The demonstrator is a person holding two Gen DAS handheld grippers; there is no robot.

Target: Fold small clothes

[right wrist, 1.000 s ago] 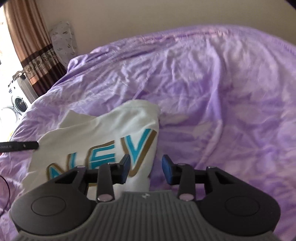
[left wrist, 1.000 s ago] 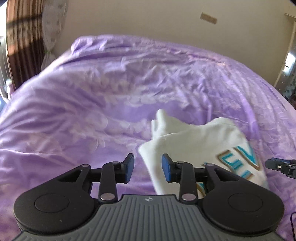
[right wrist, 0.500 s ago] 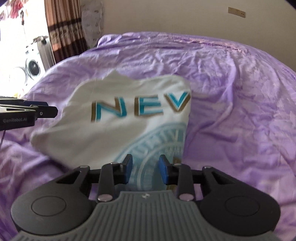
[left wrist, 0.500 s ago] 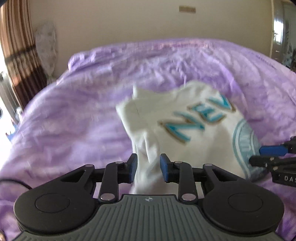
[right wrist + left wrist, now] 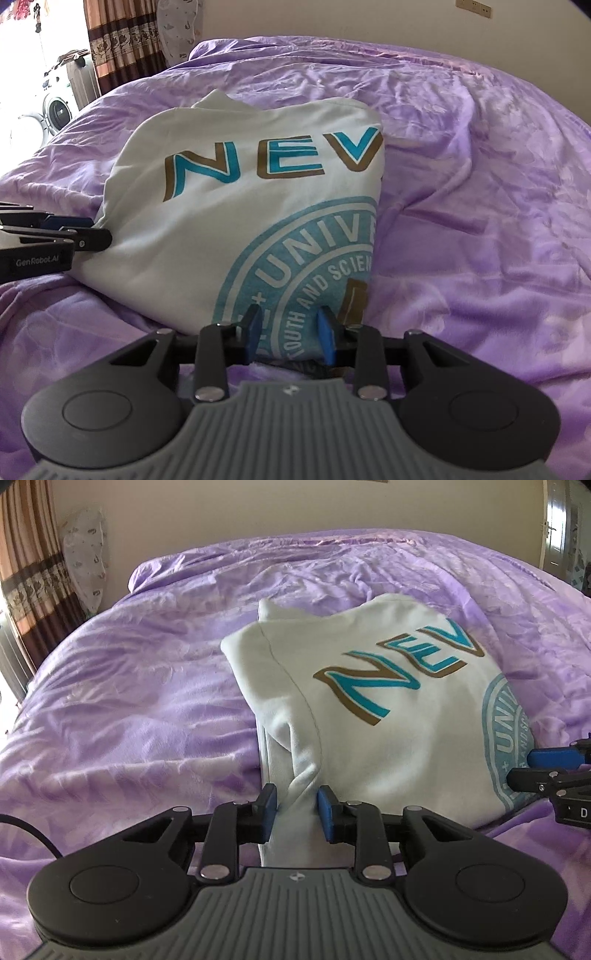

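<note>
A white T-shirt printed with teal and gold letters "NEV" and a round teal seal lies folded on the purple bedspread. It also shows in the right wrist view. My left gripper is shut on a bunched part of the shirt's near left edge. My right gripper has the shirt's near right hem, by the seal, pinched between its blue pads. The right gripper shows at the right edge of the left wrist view; the left gripper shows at the left edge of the right wrist view.
The bedspread spreads out around the shirt to the wall. Brown curtains and a patterned cloth hang at the far left. A washing machine stands past the bed's left edge. A door is at the far right.
Both grippers have moved onto the shirt's near edge and closed on it. The shirt now lies stretched between them, with the print closer and facing me.
</note>
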